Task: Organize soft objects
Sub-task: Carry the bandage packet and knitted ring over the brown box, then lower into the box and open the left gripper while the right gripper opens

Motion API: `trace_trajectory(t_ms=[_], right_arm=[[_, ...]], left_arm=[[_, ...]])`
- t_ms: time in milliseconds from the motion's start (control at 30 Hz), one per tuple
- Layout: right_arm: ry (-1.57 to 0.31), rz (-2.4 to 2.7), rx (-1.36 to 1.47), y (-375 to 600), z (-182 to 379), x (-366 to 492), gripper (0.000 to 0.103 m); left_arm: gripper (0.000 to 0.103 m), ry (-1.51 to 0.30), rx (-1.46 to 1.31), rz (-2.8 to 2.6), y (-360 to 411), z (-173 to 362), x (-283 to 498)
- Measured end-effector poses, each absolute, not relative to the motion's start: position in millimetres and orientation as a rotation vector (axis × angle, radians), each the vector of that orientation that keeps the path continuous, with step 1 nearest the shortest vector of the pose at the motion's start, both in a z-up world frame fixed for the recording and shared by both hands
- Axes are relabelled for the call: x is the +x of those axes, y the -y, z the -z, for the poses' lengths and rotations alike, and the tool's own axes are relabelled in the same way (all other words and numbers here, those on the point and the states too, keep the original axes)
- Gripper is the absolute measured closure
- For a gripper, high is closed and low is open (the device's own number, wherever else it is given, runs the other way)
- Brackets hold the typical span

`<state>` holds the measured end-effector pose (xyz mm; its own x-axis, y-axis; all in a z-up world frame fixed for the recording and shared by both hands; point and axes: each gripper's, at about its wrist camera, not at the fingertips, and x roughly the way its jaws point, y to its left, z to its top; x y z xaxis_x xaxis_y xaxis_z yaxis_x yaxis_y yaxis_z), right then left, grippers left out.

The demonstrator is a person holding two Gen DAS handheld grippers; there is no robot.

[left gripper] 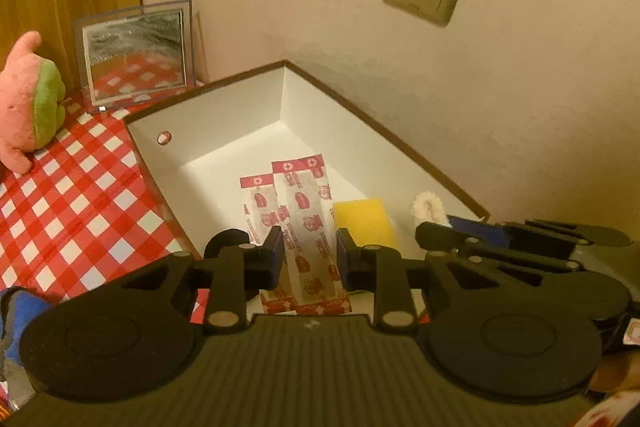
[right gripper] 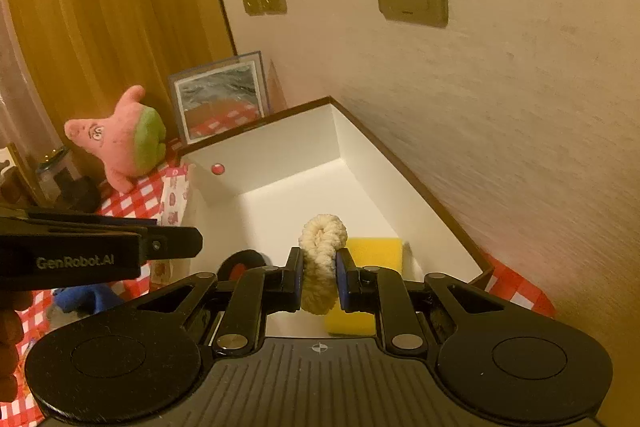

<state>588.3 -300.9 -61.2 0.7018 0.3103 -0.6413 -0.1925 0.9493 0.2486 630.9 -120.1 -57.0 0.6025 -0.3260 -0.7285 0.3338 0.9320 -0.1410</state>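
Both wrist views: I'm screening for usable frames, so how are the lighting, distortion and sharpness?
Left wrist: warm dim orange cast, fisheye bends the white box rim, bandage packets readable. Right wrist: same cast, wall streaked with blur, cream scrunchie sharp, dark corner vignetting.

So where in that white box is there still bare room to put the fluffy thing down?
The far half of the white box is bare floor, bordered by its back corner and side walls. The near end is crowded: the yellow sponge lies there, with the cream scrunchie in the right gripper and the bandage strips in the left gripper.
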Motion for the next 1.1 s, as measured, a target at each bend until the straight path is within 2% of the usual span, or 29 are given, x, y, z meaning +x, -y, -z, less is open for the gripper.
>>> trace_trajectory(t_ms=[233,367,533,933,967,1000,1067,1100], right_arm=[[-0.762,-0.278,0.170,304.5,69.5,604.3,0.086],[-0.772,-0.276,0.174,306.1,72.7,610.8,0.086],[-0.783,-0.277,0.179,307.6,75.4,615.3,0.086],[-0.823,-0.357,0.193,297.9,80.4,622.1,0.085],[-0.825,-0.372,0.196,296.1,79.8,622.6,0.081],[-0.822,-0.378,0.197,294.7,79.0,622.6,0.070],[-0.806,-0.382,0.189,292.3,76.7,621.3,0.054],[-0.796,-0.386,0.185,291.1,75.4,620.4,0.052]], left_arm=[[0.077,-0.888,0.032,0.376,126.0,75.2,652.9],[0.061,-0.911,0.043,0.387,129.3,79.8,662.4],[0.055,-0.913,0.052,0.382,128.4,79.6,666.5],[0.055,-0.913,0.043,0.325,107.7,71.4,669.8],[0.055,-0.911,0.043,0.324,106.8,70.9,669.5],[0.055,-0.912,0.043,0.322,106.0,70.6,669.1],[0.055,-0.912,0.043,0.319,104.8,69.8,667.5],[0.055,-0.911,0.043,0.319,104.4,69.4,666.6]])
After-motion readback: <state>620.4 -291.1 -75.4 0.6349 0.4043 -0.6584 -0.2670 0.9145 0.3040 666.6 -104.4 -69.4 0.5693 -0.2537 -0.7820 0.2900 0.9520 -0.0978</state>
